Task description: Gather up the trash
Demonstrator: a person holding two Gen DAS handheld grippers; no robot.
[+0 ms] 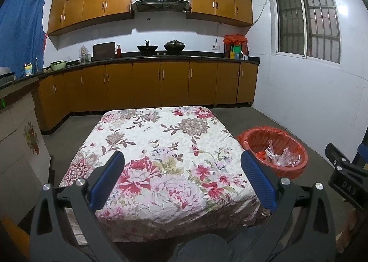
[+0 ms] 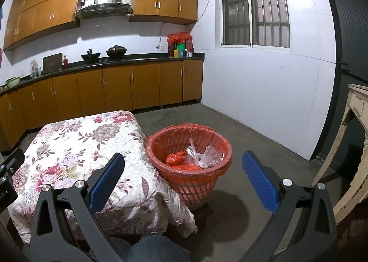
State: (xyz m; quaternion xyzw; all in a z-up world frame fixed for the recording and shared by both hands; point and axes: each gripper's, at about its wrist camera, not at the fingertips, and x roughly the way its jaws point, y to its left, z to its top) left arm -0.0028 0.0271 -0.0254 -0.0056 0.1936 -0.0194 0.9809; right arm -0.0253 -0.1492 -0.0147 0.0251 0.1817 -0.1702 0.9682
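Nearest, the left gripper (image 1: 182,179) hangs over the near edge of the low table under a white quilted cloth with red and pink flowers (image 1: 161,147), jaws spread wide and holding nothing. The right gripper (image 2: 184,178) is equally wide and empty, aimed at the red slatted plastic wastebasket lined with a red bag (image 2: 161,142), which stands on the floor touching the table's right side. Inside it lie crumpled clear plastic wrappers (image 2: 204,155) and a knotted red bag (image 2: 176,157). No loose trash shows on the cloth, so collecting looks finished; checking the floor around the table before pulling back would be wise.
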